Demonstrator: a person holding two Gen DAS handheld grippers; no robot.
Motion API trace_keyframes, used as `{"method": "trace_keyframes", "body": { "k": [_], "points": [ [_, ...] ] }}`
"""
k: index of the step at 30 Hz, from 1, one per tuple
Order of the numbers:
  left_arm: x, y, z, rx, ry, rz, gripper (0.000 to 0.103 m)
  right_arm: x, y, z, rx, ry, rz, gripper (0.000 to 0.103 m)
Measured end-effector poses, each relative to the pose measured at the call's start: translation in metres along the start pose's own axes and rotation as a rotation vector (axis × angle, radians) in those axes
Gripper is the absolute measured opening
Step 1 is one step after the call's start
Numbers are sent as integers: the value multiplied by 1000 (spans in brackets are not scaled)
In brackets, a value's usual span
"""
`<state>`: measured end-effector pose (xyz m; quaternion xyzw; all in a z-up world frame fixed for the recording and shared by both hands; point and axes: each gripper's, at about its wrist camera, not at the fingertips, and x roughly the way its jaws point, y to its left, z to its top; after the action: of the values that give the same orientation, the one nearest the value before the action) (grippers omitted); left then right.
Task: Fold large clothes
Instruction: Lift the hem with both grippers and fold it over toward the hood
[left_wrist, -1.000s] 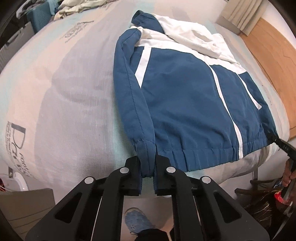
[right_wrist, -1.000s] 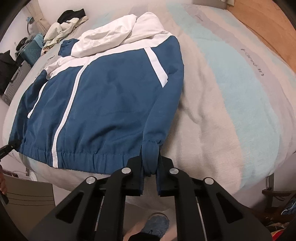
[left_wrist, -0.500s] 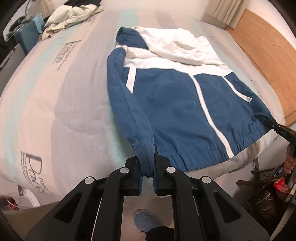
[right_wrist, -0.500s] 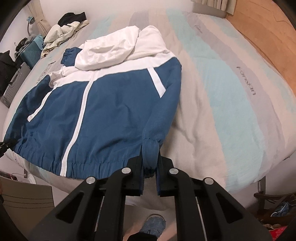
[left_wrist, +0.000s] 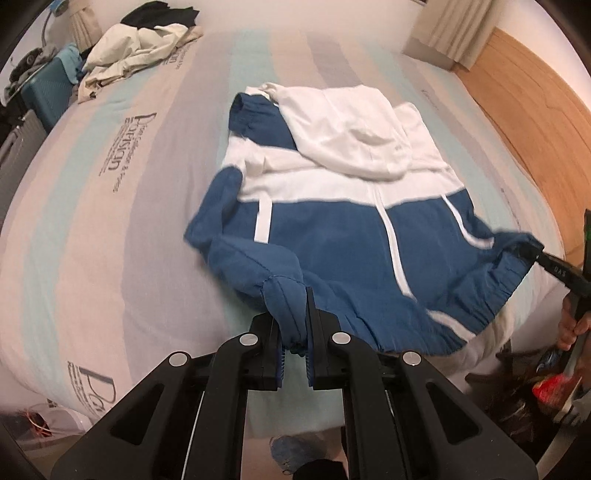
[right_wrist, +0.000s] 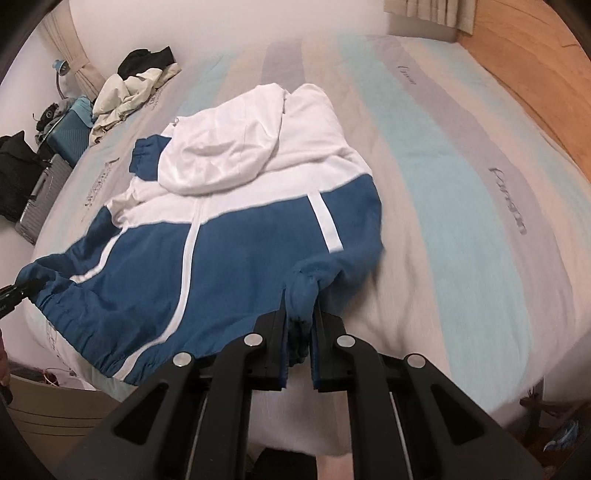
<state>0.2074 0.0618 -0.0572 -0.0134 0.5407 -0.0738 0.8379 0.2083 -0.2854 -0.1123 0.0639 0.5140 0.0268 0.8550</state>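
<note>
A blue and white hooded jacket (left_wrist: 351, 236) lies front up on the striped bed, hood at the far end; it also shows in the right wrist view (right_wrist: 236, 229). My left gripper (left_wrist: 293, 317) is shut on the blue cuff (left_wrist: 284, 306) of one sleeve, lifted and bunched over the jacket's near hem. My right gripper (right_wrist: 299, 321) is shut on the other sleeve's cuff (right_wrist: 301, 291), also lifted and crumpled. The right gripper's tip shows in the left wrist view (left_wrist: 532, 249) at the jacket's far corner.
The bed (left_wrist: 110, 221) has a pastel striped cover with printed lettering. A pile of clothes (left_wrist: 136, 48) lies at the far left corner, beside a teal suitcase (left_wrist: 44, 92). A wooden headboard (left_wrist: 535, 122) runs along the right side. The floor lies below the near edge.
Both grippers have moved forward over the bed with the cuffs, so the straight sleeves now buckle and fold inward onto the jacket's body.
</note>
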Motion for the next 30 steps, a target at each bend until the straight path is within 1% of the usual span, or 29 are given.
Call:
{"method": "trace_keyframes", "body": {
  "k": [3, 5, 9, 10, 13, 16, 19, 24, 27, 30],
  "points": [
    [9, -6, 23, -13, 11, 33, 7, 17, -7, 30, -6, 18, 26, 7],
    [20, -6, 39, -23, 27, 68, 7, 27, -12, 50, 2, 32, 42, 7],
    [34, 3, 68, -89, 52, 113, 7, 48, -16, 89, -16, 61, 76, 6],
    [37, 6, 76, -108, 52, 123, 7, 54, -15, 103, -32, 65, 82, 6],
    [44, 12, 95, -117, 40, 159, 7, 65, -13, 127, -65, 72, 105, 5],
    [53, 19, 111, -126, 36, 171, 7, 74, -12, 150, -94, 63, 108, 5],
    [67, 29, 129, -132, 29, 171, 7, 87, -14, 170, -102, 56, 99, 5],
    [90, 44, 163, -122, 29, 137, 7, 101, -8, 203, -115, 44, 74, 5],
    [101, 52, 193, -105, 22, 102, 7, 106, -3, 224, -115, 43, 44, 5],
    [107, 59, 224, -89, 15, 69, 7, 115, -2, 250, -74, 60, 18, 5]
  ]
}}
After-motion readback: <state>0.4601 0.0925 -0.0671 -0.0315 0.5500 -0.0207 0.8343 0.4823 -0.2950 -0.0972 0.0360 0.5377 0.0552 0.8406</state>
